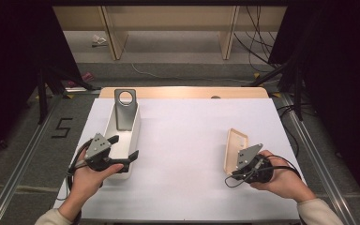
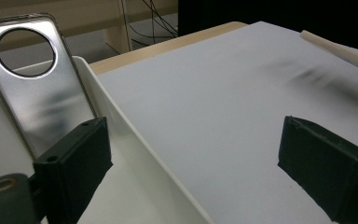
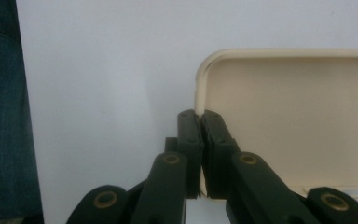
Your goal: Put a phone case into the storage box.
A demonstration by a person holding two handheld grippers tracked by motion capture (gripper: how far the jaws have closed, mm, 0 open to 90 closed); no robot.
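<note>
- The right gripper [image 1: 236, 165] pinches the rim of the cream lid [image 1: 235, 150], jaws pressed together on its near long edge; the lid's long axis runs away from the person.
- The left gripper [image 1: 124, 147] is spread wide, one jaw inside the white bin [image 1: 132, 136], which holds a phone case [image 1: 125, 110].
- The bin lies well apart to the lid's left, its long axis roughly parallel; the right hand [image 1: 281, 180] carries the lid.
</note>
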